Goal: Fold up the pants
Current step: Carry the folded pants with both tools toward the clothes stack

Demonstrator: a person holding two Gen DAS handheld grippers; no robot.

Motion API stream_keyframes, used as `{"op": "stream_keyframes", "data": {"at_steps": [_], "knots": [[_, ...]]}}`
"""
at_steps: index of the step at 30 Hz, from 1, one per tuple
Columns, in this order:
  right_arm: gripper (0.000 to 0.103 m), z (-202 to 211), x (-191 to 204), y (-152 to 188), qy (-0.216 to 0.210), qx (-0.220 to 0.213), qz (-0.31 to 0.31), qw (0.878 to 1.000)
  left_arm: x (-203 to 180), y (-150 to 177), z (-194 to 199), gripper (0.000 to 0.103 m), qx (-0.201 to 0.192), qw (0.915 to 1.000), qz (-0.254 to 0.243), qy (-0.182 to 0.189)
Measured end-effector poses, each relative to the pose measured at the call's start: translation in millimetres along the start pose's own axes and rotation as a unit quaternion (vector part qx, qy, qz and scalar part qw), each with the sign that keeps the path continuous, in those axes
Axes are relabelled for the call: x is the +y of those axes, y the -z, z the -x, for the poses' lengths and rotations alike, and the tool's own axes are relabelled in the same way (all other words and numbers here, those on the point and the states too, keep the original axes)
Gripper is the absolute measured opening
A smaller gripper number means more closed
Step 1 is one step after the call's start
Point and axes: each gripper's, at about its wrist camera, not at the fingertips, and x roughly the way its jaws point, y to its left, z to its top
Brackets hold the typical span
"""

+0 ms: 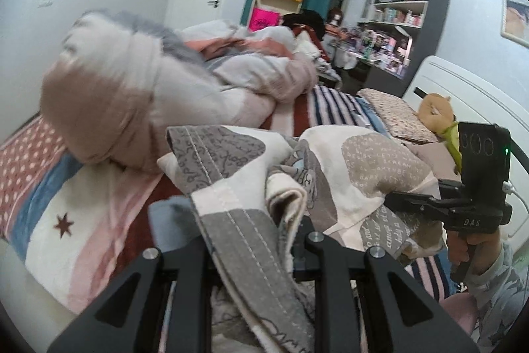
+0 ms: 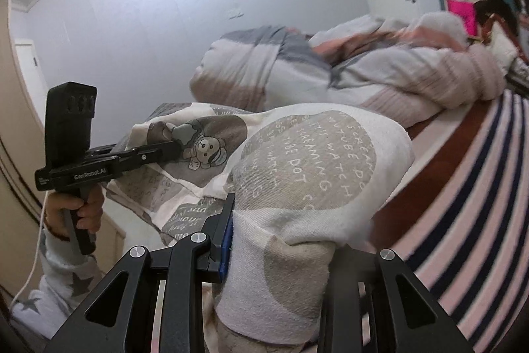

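Above the striped bed, both tools — left tool, right tool — clamp the cream-and-grey printed cotton pants, bunched between them; rumpled duvet just behind.

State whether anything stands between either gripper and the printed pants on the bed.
Nothing visible does. The left gripper and the right gripper are each shut on the cream and grey cartoon-print cotton pants, cloth bunched between the fingers, above the striped bedspread.
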Motion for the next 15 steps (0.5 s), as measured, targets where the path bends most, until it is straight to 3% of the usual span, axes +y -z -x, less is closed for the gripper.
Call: {"op": "stream_keyframes", "data": {"at_steps": [3,6,15], "knots": [[0.024,-23,-5,4,-0.014,0.025,-0.017,0.999,20,13,-15,0.016,0.026,0.9995,0.016,0.004],[0.024,-42,-10,19,0.000,0.051,-0.021,0.998,30,33,-33,0.017,0.050,0.9985,0.024,0.002],[0.031,-54,-21,34,0.022,0.067,-0.020,0.997,39,49,-39,0.019,0.043,0.9980,0.043,0.017]]}}
